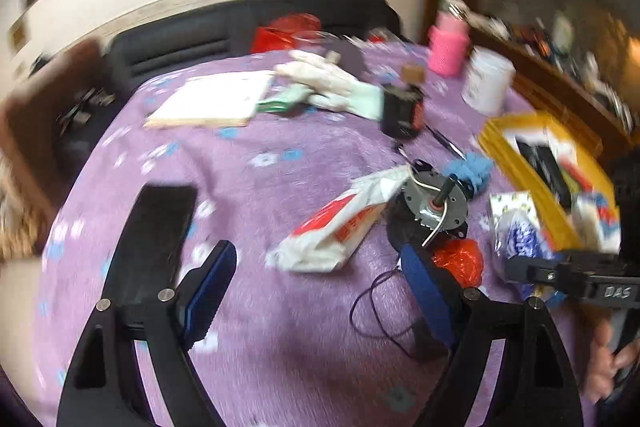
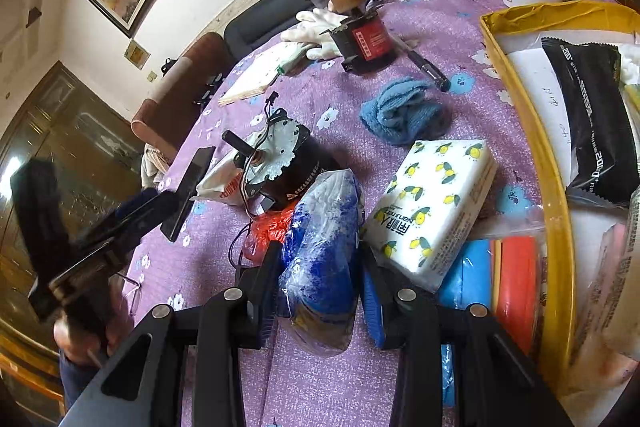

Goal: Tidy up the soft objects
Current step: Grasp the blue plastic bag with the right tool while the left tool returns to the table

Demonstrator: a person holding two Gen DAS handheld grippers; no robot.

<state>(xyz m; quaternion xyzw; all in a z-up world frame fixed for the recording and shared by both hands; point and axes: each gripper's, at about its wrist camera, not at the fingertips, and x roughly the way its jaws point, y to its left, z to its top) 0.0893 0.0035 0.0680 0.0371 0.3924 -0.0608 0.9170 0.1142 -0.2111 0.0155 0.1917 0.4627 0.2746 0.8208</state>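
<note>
Right tool (image 2: 320,267) pinched the blue-and-white plastic-wrapped bundle (image 2: 324,227), which lay on the purple-clothed worktop (image 2: 360,387) just beside the yellow tray (image 2: 524,131). Left tool (image 1: 316,287) hung spread and empty. Step in hand, judged: pick-up of a soft item. Next move calls for lifting it clear of the tissue pack (image 2: 432,203) and carrying it over the tray rim.

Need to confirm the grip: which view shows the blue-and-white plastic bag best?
Right wrist view: the blue-and-white plastic bag sits sharp and central, pinched in the right gripper. The left wrist view shows it only small and blurred near the right edge.
</note>
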